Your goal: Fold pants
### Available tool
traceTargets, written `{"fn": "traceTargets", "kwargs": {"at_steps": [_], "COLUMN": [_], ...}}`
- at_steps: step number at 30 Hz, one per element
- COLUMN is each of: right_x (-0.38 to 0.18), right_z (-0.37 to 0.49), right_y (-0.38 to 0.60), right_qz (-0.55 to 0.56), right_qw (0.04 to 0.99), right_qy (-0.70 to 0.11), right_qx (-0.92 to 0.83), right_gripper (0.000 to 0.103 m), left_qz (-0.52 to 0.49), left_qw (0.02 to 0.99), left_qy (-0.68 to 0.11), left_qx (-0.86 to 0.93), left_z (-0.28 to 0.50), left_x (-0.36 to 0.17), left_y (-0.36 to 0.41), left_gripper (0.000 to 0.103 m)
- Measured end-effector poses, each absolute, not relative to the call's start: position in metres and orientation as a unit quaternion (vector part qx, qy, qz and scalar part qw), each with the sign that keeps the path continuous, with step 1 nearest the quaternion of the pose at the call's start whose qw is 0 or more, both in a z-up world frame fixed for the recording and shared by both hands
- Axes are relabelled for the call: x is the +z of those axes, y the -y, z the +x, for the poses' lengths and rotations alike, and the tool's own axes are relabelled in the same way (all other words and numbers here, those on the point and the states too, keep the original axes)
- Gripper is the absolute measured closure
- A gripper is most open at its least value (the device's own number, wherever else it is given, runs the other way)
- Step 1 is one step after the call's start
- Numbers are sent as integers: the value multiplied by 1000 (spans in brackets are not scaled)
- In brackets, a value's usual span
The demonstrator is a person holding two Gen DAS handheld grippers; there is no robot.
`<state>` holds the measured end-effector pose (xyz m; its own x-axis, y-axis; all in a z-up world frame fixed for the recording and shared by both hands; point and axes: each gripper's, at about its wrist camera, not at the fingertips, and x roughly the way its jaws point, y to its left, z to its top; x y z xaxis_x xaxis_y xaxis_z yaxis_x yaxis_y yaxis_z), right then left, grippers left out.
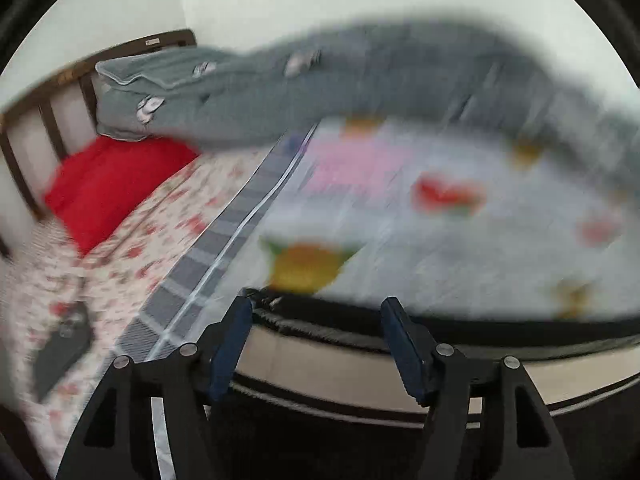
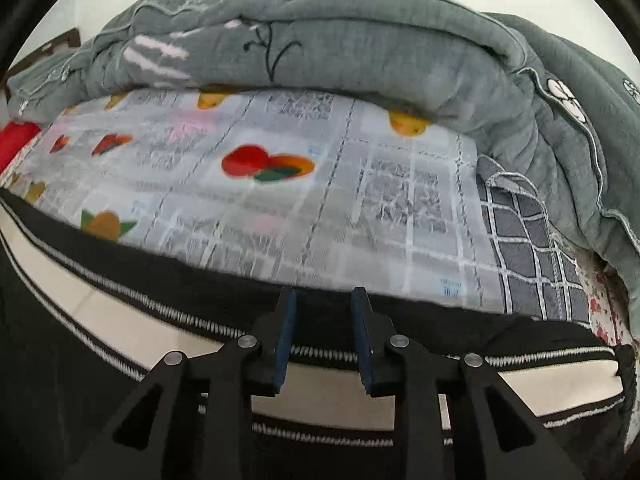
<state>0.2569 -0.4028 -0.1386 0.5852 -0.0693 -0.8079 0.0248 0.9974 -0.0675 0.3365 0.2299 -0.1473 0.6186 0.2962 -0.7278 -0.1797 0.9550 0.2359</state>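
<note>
Black pants with a cream side stripe edged in white stitching (image 2: 132,332) lie flat along the near edge of the bed. They also show in the left wrist view (image 1: 340,364), blurred. My left gripper (image 1: 316,312) is open, its blue-padded jaws wide apart just above the pants' far edge, holding nothing. My right gripper (image 2: 323,300) is open with a narrower gap, its tips over the black edge of the pants, with no cloth between the pads.
A fruit-print sheet (image 2: 280,184) covers the bed. A bunched grey quilt (image 2: 360,48) lies along the far side and right. A red pillow (image 1: 108,184) and dark wooden headboard (image 1: 48,120) are at left. A dark flat object (image 1: 60,352) lies on the floral sheet.
</note>
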Motion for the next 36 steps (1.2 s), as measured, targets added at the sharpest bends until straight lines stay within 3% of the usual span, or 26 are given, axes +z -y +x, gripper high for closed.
{"fn": "traceTargets", "kwargs": {"at_steps": [6, 7, 10, 15, 20, 27, 36], "right_x": [-115, -109, -96, -80, -76, -76, -90], "right_z": [237, 230, 209, 169, 136, 88, 52], "right_y": [407, 406, 399, 381, 362, 337, 320], "right_qz": [-10, -4, 23, 44, 44, 38, 52], "right_qw": [895, 899, 904, 916, 913, 909, 897], "right_qy": [-440, -433, -421, -390, -395, -409, -434], "right_qx": [-72, -71, -77, -77, -86, -66, -65], "right_gripper": [77, 73, 50, 49, 49, 49, 49], "left_qz": [-55, -59, -73, -100, -134, -244, -357], "left_qw": [897, 899, 904, 899, 910, 894, 874], "left_qy": [-419, -415, -408, -424, -392, -372, -325], "left_qx": [130, 127, 108, 43, -34, -56, -50], "left_z": [316, 308, 280, 233, 164, 91, 135], "left_x": [-130, -126, -118, -117, -111, -143, -166], "left_y": [-278, -280, -277, -255, -235, -267, -315], "left_gripper": [39, 39, 39, 39, 39, 39, 39]}}
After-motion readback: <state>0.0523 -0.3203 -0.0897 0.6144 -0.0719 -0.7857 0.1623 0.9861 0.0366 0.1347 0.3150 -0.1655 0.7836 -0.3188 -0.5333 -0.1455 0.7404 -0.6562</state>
